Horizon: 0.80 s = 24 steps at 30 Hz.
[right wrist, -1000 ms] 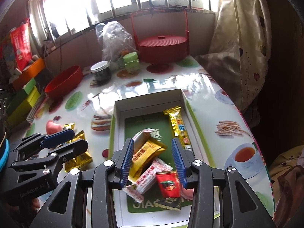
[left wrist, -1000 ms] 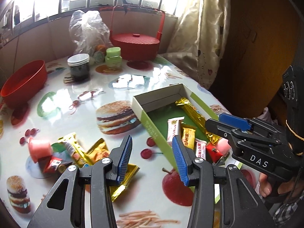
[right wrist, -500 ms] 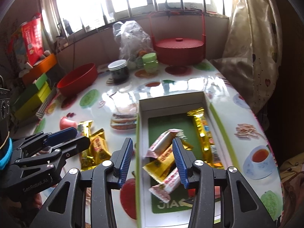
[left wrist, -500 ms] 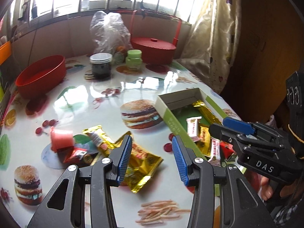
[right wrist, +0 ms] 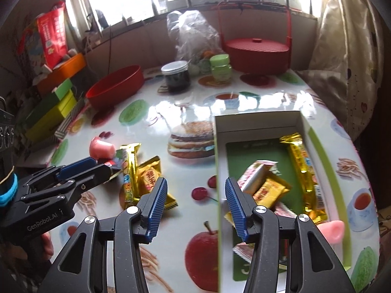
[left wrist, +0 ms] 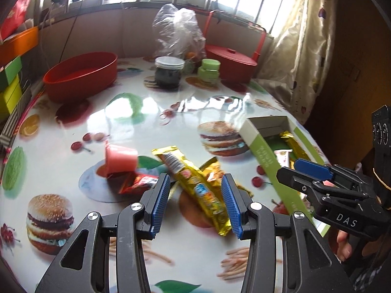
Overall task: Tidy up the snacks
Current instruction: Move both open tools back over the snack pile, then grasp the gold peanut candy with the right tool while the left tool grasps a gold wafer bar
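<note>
My left hand-held gripper (left wrist: pixel 195 204) hangs open over a gold bar (left wrist: pixel 195 185), apparently clear; right hand-held gripper (right wrist: pixel 194 206), just widening, holds nothing.

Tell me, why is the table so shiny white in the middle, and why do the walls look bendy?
Both wrist views: window light glares off the glossy tablecloth, whitening its prints. The fisheye lens curves the room's edges. Left wrist view: the long gold snack looks slightly smeared.
</note>
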{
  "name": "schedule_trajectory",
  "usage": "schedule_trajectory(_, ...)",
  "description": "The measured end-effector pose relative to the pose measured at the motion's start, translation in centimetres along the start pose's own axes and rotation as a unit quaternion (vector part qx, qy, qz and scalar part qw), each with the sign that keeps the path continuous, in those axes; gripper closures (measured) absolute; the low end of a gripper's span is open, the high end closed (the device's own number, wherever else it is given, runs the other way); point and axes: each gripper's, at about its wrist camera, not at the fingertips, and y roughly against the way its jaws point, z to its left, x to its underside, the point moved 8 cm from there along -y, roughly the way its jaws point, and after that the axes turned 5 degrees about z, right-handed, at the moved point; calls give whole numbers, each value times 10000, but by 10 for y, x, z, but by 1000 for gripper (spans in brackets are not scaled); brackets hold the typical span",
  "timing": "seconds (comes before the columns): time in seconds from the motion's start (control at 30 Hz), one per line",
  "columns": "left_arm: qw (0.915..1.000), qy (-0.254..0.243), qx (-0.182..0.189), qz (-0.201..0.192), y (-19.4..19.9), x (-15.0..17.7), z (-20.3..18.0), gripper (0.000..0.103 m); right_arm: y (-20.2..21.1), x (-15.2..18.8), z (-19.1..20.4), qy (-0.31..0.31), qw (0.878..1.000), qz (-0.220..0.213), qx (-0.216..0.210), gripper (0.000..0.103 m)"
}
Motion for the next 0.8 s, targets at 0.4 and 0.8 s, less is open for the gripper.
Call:
schedule_trajectory(0.4, 9991, 383, -157, 122, -5, 13, 40, 58, -41, -2, 39, 622, 9971, 428, 18, 54)
schedule_trajectory(0.8, 9983, 537, -141, 172, -7, 19, 54, 58, -73, 4, 53, 912, 9924, 826, 44, 59)
